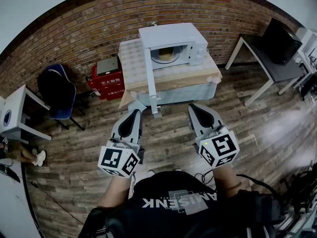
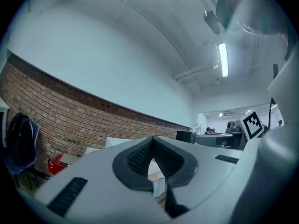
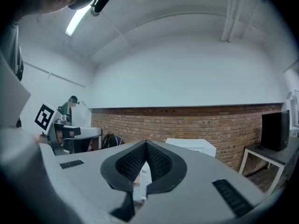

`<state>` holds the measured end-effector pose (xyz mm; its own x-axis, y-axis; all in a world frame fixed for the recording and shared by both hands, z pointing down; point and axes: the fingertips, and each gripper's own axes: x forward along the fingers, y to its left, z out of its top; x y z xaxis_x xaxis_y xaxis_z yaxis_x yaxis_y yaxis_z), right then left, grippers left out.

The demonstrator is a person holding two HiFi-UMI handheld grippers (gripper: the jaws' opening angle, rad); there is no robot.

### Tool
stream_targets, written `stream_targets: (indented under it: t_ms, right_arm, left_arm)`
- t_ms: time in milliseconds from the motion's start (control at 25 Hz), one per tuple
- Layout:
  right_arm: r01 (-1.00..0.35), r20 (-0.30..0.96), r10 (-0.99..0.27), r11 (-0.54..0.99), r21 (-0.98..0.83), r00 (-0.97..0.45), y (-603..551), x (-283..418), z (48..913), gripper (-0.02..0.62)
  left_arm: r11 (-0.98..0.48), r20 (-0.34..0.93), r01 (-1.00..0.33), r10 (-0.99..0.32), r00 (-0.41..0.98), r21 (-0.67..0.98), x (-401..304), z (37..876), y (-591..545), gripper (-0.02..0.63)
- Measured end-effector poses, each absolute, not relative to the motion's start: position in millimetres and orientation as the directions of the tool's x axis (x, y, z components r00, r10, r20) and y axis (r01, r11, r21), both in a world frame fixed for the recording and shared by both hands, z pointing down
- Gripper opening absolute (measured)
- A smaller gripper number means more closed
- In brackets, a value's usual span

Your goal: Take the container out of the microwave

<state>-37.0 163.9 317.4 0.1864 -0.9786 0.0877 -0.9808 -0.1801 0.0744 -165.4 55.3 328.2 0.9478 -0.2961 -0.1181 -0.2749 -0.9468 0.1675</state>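
Left gripper [image 1: 134, 114], right gripper [image 1: 197, 108], jaws together, empty, head view alone shows container [image 1: 166, 55] inside microwave [image 1: 171, 33]

Little of the container shows
The container [image 1: 166, 55] inside the microwave [image 1: 174, 36] is too small to make out; in both gripper views the jaws hide most of the microwave.
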Motion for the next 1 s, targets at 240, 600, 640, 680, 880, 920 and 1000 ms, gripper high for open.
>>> stream_targets:
  t_ms: [240, 600, 640, 680, 880, 920, 1000]
  right_arm:
    - [-0.980, 0.080, -0.979, -0.181, 0.079, 0.187, 165, -33, 315, 0.040]
    - [-0.982, 0.095, -0.980, -0.168, 0.088, 0.176, 158, -42, 318, 0.040]
    - [-0.981, 0.102, -0.979, -0.168, 0.094, 0.177, 156, -43, 320, 0.040]
    - [-0.981, 0.107, -0.978, -0.166, 0.100, 0.177, 155, -44, 321, 0.040]
    - [-0.984, 0.086, -0.982, -0.163, 0.071, 0.169, 149, -54, 320, 0.040]
    - [-0.985, 0.086, -0.982, -0.163, 0.065, 0.168, 148, -56, 321, 0.040]
    - [-0.985, 0.086, -0.982, -0.163, 0.059, 0.167, 144, -58, 321, 0.040]
  left_arm:
    - [-0.933, -0.112, -0.312, -0.334, 0.936, 0.178, -173, 332, 44, 0.011]
    - [-0.938, -0.104, -0.304, -0.323, 0.941, 0.166, -178, 333, 44, 0.011]
    - [-0.938, -0.104, -0.303, -0.322, 0.941, 0.167, -178, 333, 44, 0.011]
    - [-0.938, -0.105, -0.303, -0.322, 0.941, 0.169, -179, 334, 43, 0.011]
    - [-0.936, -0.113, -0.302, -0.325, 0.939, 0.180, -186, 334, 36, 0.011]
    - [-0.937, -0.114, -0.298, -0.321, 0.940, 0.181, -187, 334, 35, 0.011]
    - [-0.940, -0.116, -0.288, -0.312, 0.943, 0.181, -187, 334, 31, 0.011]
